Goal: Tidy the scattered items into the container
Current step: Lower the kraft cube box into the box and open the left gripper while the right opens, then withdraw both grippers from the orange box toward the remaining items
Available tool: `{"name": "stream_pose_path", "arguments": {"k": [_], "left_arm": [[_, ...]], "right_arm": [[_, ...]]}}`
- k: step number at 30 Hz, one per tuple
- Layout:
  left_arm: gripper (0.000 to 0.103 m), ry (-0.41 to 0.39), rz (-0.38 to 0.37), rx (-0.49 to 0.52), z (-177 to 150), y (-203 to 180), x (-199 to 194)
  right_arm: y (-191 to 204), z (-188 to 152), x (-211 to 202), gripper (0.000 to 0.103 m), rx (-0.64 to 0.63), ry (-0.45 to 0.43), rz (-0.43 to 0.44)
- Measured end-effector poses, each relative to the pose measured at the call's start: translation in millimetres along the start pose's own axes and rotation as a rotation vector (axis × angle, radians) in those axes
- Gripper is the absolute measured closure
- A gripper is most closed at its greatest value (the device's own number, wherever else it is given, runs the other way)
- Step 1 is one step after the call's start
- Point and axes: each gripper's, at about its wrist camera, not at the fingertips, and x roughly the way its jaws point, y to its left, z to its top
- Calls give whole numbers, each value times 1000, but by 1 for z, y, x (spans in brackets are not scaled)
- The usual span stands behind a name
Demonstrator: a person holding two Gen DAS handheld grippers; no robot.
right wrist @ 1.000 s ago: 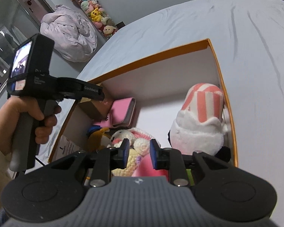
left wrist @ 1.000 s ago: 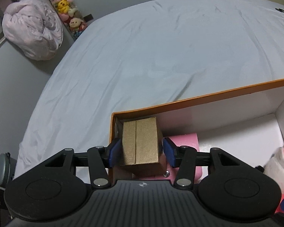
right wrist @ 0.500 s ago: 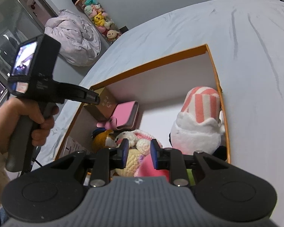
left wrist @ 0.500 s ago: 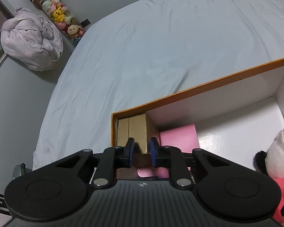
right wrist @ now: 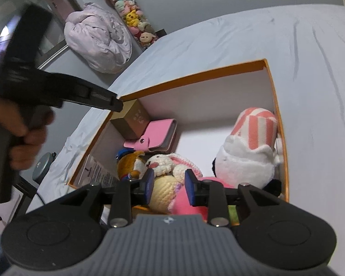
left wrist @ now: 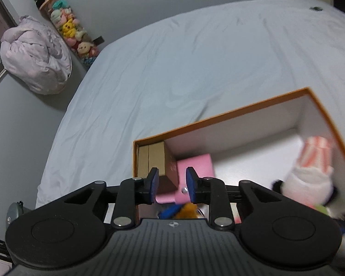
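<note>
The orange box (left wrist: 218, 115) with white inside sits on the bed. A gold box (left wrist: 154, 158) stands in its far left corner, beside a pink wallet (left wrist: 194, 165). My left gripper (left wrist: 172, 184) hovers above them, jaws opening, nothing between the pads. In the right wrist view the gold box (right wrist: 131, 119), pink wallet (right wrist: 158, 135), a crocheted bunny (right wrist: 170, 163), an orange and blue plush (right wrist: 128, 163) and a white plush with a striped hat (right wrist: 248, 156) lie in the box (right wrist: 195, 76). My right gripper (right wrist: 169, 186) hangs over the near end, jaws opening, gripping nothing.
A pale blue sheet (left wrist: 195, 57) covers the bed around the box. A lavender bundle (left wrist: 34, 55) and a tall column of plush toys (left wrist: 66, 25) stand by the far wall. A hand (right wrist: 23, 138) holds the left gripper's handle. A grey round object (left wrist: 13, 209) sits off the bed's left edge.
The left gripper let go of the gold box, lifted and drew back; its jaws closed, then parted again. The right gripper hardly moved and its jaws widened slightly.
</note>
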Motion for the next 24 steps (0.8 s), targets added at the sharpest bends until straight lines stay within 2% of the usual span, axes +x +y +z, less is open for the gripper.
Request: {"name": "stream_pose_path", "arguments": {"k": [5, 10, 12, 18, 24], "left_arm": [[67, -75, -41, -7, -30, 5, -46], [55, -126, -44, -34, -61, 15, -80], [55, -136, -41, -44, -74, 19, -91], [50, -159, -84, -89, -106, 29, -110], [49, -162, -177, -119, -130, 30, -118]], "right_arm": [[7, -4, -9, 67, -35, -52, 1], [21, -9, -18, 65, -78, -83, 21], [29, -11, -24, 64, -101, -98, 21], [37, -21, -59, 60, -112, -155, -21], [32, -36, -99, 57, -79, -157, -86]]}}
